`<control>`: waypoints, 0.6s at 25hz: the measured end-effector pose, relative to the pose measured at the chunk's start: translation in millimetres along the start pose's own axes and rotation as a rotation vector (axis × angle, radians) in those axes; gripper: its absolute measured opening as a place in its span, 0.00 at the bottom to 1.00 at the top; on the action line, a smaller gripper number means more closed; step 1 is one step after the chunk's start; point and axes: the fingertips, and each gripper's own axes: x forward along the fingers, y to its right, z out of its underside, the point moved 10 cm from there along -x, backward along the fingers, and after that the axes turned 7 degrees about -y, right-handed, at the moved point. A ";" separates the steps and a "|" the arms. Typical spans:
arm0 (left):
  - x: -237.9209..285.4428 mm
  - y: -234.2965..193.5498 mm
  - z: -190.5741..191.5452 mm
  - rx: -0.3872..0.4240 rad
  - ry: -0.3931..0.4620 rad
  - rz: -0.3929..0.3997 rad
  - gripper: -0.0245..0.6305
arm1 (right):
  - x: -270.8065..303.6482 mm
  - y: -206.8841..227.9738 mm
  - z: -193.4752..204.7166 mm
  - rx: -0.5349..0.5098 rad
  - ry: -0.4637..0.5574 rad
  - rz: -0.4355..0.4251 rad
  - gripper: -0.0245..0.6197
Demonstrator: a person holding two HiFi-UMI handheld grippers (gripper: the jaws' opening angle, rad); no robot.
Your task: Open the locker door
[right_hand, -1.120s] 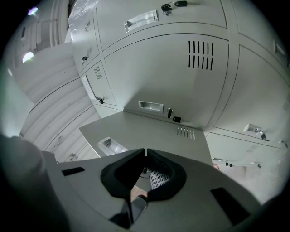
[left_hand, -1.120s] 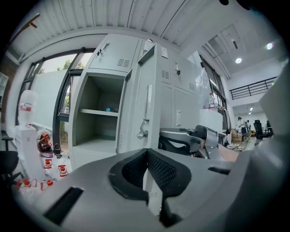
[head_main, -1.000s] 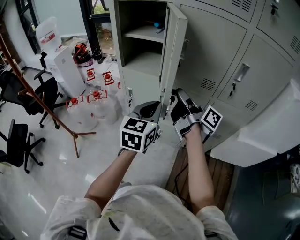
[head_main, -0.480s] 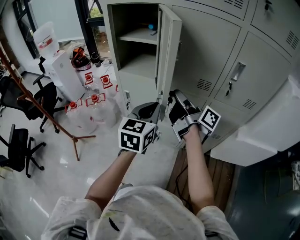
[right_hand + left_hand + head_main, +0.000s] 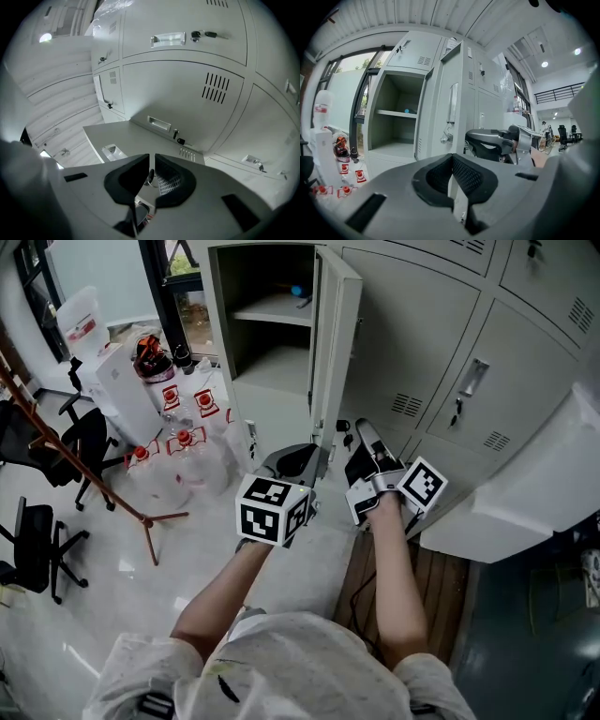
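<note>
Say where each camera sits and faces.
Head view: on the person's head, facing steeply down at the open locker door; both forearms, left gripper and right gripper show.
Left gripper view: on the left gripper, facing the door's edge; shut jaws show.
Right gripper view: on the right gripper, facing closed lockers; jaws show.
Shared: head and left gripper views both show the door.

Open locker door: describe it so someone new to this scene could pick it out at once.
Find the bank of grey lockers filling the head view's top right. At its left end a shelved compartment stands exposed; the open locker door hangs edge-on along its right side. It alone is swung outward, while neighbouring doors sit flush.
</note>
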 end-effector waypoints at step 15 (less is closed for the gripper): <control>-12.6 -27.0 0.8 -0.007 -0.011 0.076 0.05 | -6.7 -63.1 32.6 -0.174 0.046 0.036 0.07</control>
